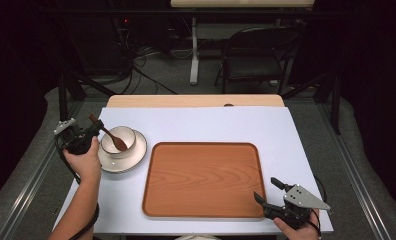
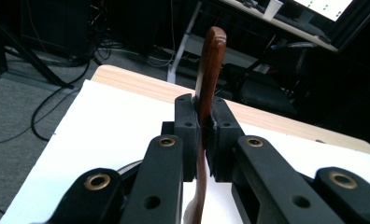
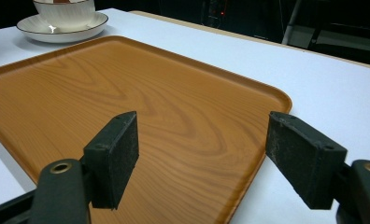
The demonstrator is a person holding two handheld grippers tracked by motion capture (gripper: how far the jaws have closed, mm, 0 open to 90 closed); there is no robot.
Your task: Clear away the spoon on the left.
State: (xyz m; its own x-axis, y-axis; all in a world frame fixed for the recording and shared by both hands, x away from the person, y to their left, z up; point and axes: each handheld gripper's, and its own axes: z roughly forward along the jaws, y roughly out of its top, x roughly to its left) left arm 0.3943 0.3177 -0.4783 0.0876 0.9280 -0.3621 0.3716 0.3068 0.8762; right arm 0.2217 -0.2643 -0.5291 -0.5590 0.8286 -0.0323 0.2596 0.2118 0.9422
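Observation:
A white cup (image 1: 120, 140) stands on a white saucer (image 1: 131, 159) at the table's left. A dark wooden spoon (image 1: 114, 140) rests with its bowl in the cup, handle slanting up to the left. My left gripper (image 1: 92, 126) is shut on that handle; in the left gripper view the spoon handle (image 2: 210, 70) rises between the closed pads. A wooden tray (image 1: 203, 179) lies bare in the middle. At the tray's near right corner my right gripper (image 1: 267, 192) stands open over the tray (image 3: 141, 112), nothing between its jaws. Cup (image 3: 66, 11) and saucer (image 3: 31, 29) sit far off.
The white tabletop (image 1: 286, 135) has bare room right of and behind the tray. Beyond the table's far edge stand a folding chair (image 1: 258, 55), a desk leg and floor cables (image 1: 136, 65). The near table edge runs just below both hands.

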